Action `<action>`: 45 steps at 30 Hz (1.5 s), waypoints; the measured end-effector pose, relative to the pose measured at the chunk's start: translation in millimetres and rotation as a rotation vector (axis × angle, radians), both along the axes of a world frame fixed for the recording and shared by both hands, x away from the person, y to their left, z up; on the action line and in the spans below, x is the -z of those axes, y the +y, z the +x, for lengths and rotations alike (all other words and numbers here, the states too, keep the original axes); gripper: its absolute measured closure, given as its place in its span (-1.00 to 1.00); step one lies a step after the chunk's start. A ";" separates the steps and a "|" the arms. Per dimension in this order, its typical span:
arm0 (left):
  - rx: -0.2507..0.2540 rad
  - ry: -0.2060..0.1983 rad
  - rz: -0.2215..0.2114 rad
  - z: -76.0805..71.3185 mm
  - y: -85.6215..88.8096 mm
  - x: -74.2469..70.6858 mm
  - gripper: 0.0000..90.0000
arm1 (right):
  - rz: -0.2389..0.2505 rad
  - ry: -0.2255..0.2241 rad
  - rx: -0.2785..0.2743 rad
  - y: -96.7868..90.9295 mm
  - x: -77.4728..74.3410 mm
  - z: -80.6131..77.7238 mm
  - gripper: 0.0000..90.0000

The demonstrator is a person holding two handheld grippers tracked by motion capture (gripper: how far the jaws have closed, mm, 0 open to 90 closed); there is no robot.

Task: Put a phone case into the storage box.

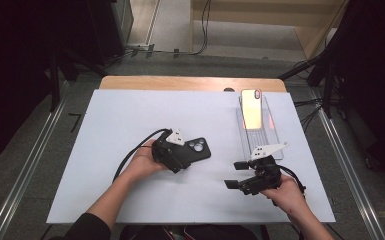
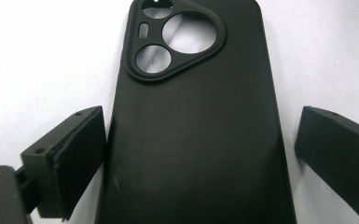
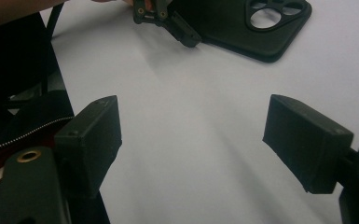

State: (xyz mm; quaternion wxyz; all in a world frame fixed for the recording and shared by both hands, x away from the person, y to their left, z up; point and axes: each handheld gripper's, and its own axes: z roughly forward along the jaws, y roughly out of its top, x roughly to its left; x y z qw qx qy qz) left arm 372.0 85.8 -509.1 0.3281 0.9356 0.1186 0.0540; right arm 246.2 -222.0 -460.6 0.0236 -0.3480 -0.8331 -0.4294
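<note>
The left gripper (image 1: 189, 152) lies low over the sheet (image 1: 105, 130), and a black case (image 2: 200, 135) sits flat between its jaws, camera cut-outs pointing away from the hand. In the left gripper view the jaws stand wide: the left pad (image 2: 81, 156) is right at the case's edge, though whether it touches cannot be told, and the right pad (image 2: 338, 156) stands clear of the other edge, with white sheet showing between. So the case is straddled, not pinched.

The right gripper (image 1: 236, 175) hovers near the front edge of the sheet with its jaws well apart and nothing between them. Seen along its fingers, the case lies well ahead, with the left gripper beside it.

Beyond the right gripper's fingers a phone (image 1: 251, 107) leans on a clear stand (image 1: 269, 134).
</note>
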 end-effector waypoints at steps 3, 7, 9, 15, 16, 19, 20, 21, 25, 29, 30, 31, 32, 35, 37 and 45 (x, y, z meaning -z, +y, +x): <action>-0.005 -0.006 -0.011 -0.9 2.1 -0.7 -0.80 | -0.001 -0.002 0.001 0.0 0.0 0.0 -0.61; -0.003 -0.007 -0.020 -1.9 3.0 -0.8 -0.71 | -0.004 -0.007 0.005 -0.2 0.3 0.4 -0.61; -0.004 -0.007 -0.017 -2.0 2.6 -1.0 -0.70 | -0.013 -0.017 0.011 -0.4 0.0 0.0 -0.62; -0.011 -0.006 -0.006 -3.4 1.4 -2.7 -0.67 | 0.006 -0.028 0.040 -0.2 -3.0 0.1 -0.62; -0.014 -0.004 -0.004 -3.5 1.4 -3.1 -0.67 | 0.015 -0.028 0.043 -0.4 -3.6 0.5 -0.62; -0.010 0.005 -0.005 -3.7 1.5 -4.1 -0.67 | 0.024 -0.021 0.065 -0.6 -5.9 1.1 -0.62; -0.012 0.012 -0.006 -3.7 1.7 -4.8 -0.67 | 0.026 -0.013 0.072 -0.9 -6.7 1.9 -0.62; -0.014 0.020 -0.008 -3.4 2.0 -5.7 -0.67 | 0.036 0.000 0.076 -1.3 -7.5 2.5 -0.62; -0.035 0.027 -0.044 -4.6 2.9 -12.8 -0.67 | 0.071 0.014 0.085 -2.8 -11.9 3.2 -0.62; -0.054 0.029 -0.090 -7.7 4.2 -24.8 -0.67 | 0.081 0.005 0.104 -4.0 -16.0 2.7 -0.62; -0.059 0.026 -0.101 -8.4 5.0 -28.1 -0.67 | 0.081 0.001 0.108 -4.3 -16.8 2.7 -0.62; -0.064 0.023 -0.107 -9.4 5.4 -31.4 -0.67 | 0.087 0.006 0.113 -4.3 -17.8 2.3 -0.62; -0.069 0.021 -0.115 -10.6 5.9 -34.5 -0.67 | 0.087 0.003 0.119 -4.3 -18.9 2.3 -0.62; -0.100 0.034 -0.156 -13.3 7.6 -42.4 -0.67 | 0.099 -0.004 0.133 -2.9 -22.9 1.6 -0.62; -0.140 0.050 -0.185 -15.2 9.3 -47.2 -0.67 | 0.113 -0.004 0.140 -1.3 -25.9 1.6 -0.62; -0.293 0.112 -0.311 -23.1 15.2 -56.1 -0.67 | 0.111 -0.006 0.196 4.3 -36.0 3.2 -0.62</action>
